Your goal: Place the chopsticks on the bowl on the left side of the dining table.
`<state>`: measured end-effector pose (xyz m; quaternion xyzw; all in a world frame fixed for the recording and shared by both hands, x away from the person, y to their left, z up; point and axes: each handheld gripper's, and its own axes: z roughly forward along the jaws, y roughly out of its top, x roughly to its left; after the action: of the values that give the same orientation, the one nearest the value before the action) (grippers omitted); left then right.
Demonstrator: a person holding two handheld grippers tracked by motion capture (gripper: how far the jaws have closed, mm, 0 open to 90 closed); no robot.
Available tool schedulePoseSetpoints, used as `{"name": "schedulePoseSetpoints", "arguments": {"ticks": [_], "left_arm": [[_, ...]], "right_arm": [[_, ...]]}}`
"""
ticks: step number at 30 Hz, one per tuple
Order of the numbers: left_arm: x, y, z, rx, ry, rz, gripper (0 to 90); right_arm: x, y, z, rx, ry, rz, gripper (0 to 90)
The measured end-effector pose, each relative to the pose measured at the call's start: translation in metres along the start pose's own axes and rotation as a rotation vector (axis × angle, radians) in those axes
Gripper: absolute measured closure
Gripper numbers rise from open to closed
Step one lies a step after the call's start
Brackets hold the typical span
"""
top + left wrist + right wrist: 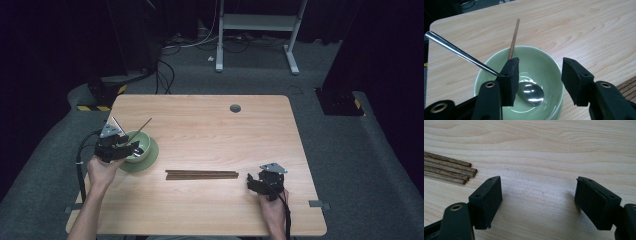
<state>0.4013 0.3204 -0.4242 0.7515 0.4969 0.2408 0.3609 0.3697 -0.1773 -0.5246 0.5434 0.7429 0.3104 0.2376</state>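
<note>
A pale green bowl (139, 148) sits on a green saucer (150, 159) at the table's left. Inside the bowl (541, 62) lie a metal spoon (530, 93), handle leaning out over the rim, and one wooden chopstick (514, 40) propped against the far rim. My left gripper (540, 78) hovers just above the bowl, open, nothing between its pads. Several wooden chopsticks (202, 174) lie in a bundle at mid table. My right gripper (255, 183) rests open near the right end of the bundle (449, 170), jaws wide, empty.
The light wooden table (210, 125) has a round grommet hole (235, 108) near its far edge. Beyond the table are a dark carpet, cables and a white desk frame (257, 30).
</note>
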Motion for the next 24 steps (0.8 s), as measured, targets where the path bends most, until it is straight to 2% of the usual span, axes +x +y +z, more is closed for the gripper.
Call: {"name": "schedulePoseSetpoints", "arguments": {"ticks": [9, 13, 19, 20, 24], "left_arm": [[-0.010, 0.002, 0.002, -0.002, -0.024, 0.009, 46.6], [-0.015, 0.004, 0.000, -0.025, -0.049, -0.003, 45.0], [-0.024, 0.007, 0.003, -0.018, -0.072, 0.014, 43.9], [-0.028, 0.008, 0.004, -0.013, -0.072, 0.032, 43.9], [-0.033, 0.010, 0.004, -0.027, -0.094, 0.023, 43.2]], "right_arm": [[0.000, 0.000, 0.000, 0.000, 0.000, 0.000, 21.4], [0.000, 0.000, 0.000, 0.000, 0.000, 0.000, 21.4], [0.000, 0.000, 0.000, 0.000, 0.001, 0.000, 21.4], [0.000, 0.000, 0.000, 0.000, 0.001, -0.001, 21.4], [0.000, 0.000, 0.000, 0.000, 0.001, -0.001, 21.4]]}}
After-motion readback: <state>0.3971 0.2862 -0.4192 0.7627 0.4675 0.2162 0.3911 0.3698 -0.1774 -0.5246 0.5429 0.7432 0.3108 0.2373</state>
